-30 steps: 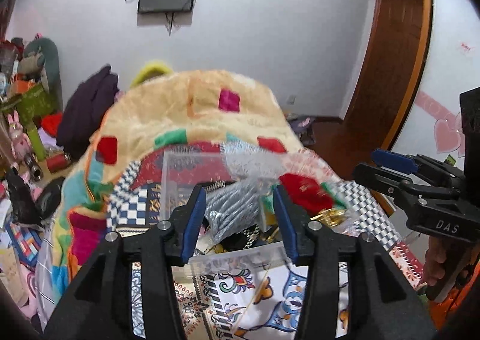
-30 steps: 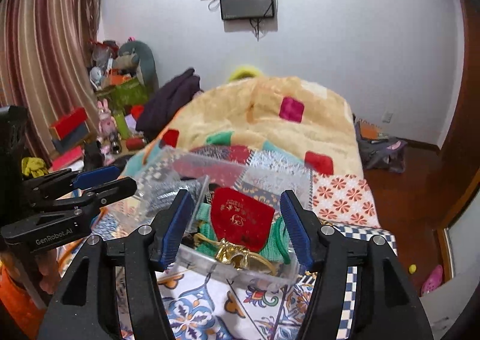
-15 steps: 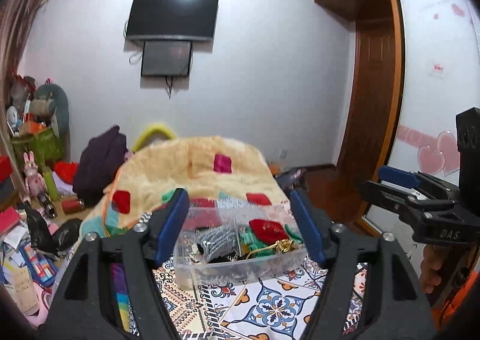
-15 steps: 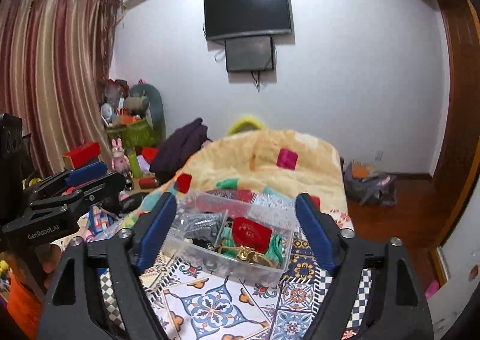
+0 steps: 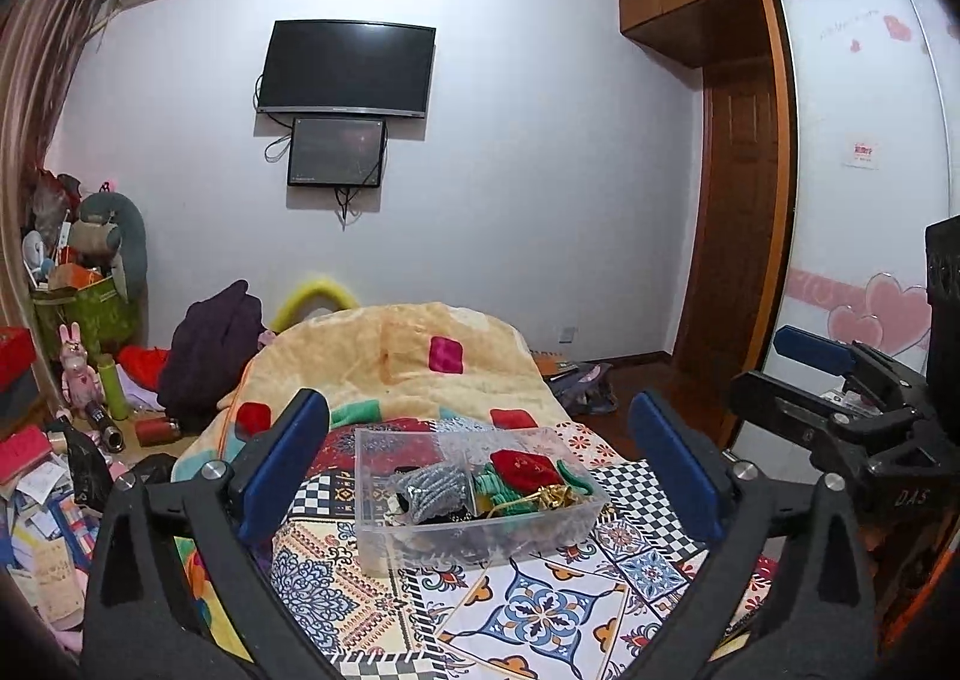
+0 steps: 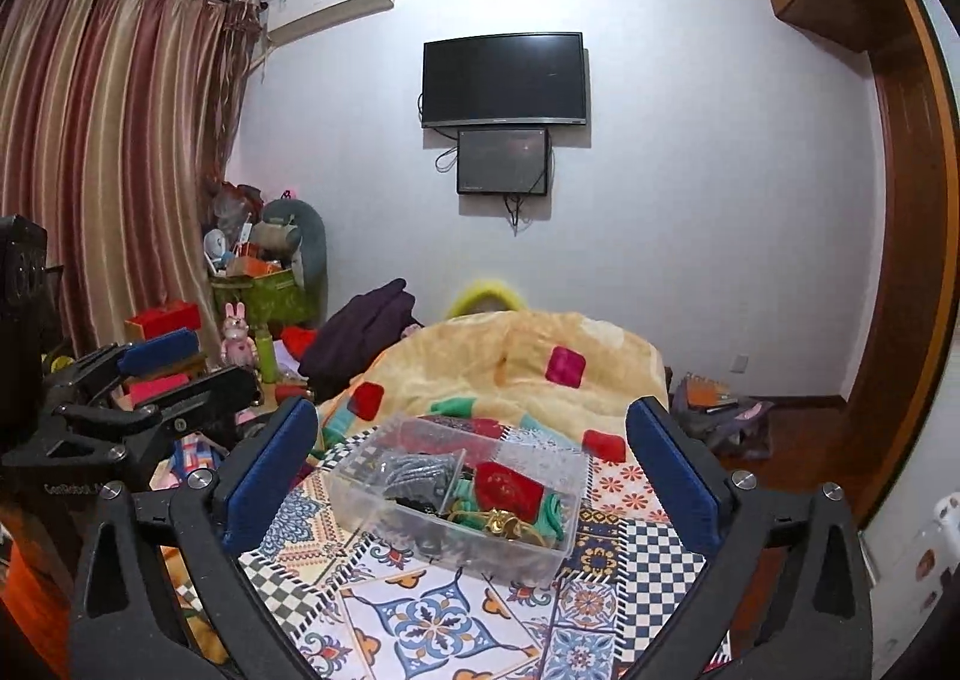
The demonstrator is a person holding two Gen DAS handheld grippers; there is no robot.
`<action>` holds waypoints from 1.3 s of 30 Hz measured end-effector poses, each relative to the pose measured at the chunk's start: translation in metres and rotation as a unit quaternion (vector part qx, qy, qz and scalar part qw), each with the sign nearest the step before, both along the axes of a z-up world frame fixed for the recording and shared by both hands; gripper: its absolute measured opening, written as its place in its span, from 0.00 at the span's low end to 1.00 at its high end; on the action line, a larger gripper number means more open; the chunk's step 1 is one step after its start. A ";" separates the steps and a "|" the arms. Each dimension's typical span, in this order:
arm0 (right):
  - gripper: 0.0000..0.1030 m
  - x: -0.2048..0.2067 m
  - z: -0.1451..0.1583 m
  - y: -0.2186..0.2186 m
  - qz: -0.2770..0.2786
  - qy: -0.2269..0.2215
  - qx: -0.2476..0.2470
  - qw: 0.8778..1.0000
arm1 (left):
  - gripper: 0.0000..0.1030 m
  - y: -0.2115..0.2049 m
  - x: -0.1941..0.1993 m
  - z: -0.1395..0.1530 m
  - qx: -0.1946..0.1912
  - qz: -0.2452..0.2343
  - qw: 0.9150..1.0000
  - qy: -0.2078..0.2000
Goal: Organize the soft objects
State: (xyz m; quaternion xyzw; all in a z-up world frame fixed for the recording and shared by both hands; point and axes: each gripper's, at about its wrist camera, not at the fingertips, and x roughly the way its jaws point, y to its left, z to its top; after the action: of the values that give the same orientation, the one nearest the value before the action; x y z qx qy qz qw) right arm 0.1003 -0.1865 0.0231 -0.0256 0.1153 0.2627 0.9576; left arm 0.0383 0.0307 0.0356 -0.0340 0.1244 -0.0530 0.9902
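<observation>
A clear plastic box [image 5: 372, 536] [image 6: 564, 464] stands on the patterned bed cover. It holds a grey knitted piece [image 5: 435, 491] [image 6: 414, 470], a red pouch [image 5: 525, 467] [image 6: 507, 485], green soft items [image 5: 501, 491] and a gold ribbon [image 6: 501, 524]. My left gripper [image 5: 480, 476] is wide open and empty, well back from the box. My right gripper [image 6: 471, 476] is wide open and empty, also back from the box. Each gripper shows at the edge of the other's view: the right one [image 5: 840, 398], the left one [image 6: 156, 380].
A thick yellow quilt [image 5: 408, 356] with coloured patches lies bunched behind the box. A dark purple garment [image 5: 210, 344] lies at its left. Cluttered toys, boxes and a green bag [image 6: 264, 290] fill the left side. A wardrobe [image 5: 858, 200] stands at the right.
Both grippers have pulled back and up from the box and opened wider. The box, close between the fingers a second ago, now sits farther off on the cover.
</observation>
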 end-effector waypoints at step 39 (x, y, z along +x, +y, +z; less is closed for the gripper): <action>1.00 -0.004 -0.003 -0.016 -0.001 0.022 0.027 0.999 | 1.00 -0.004 0.000 -0.007 0.011 0.003 1.000 0.006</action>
State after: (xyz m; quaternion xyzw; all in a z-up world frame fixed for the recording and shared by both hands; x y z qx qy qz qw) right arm 0.0960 -0.2030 0.0202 0.0057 0.1292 0.2656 0.9554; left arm 0.0381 0.0266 0.0290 -0.0238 0.1312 -0.0480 0.9899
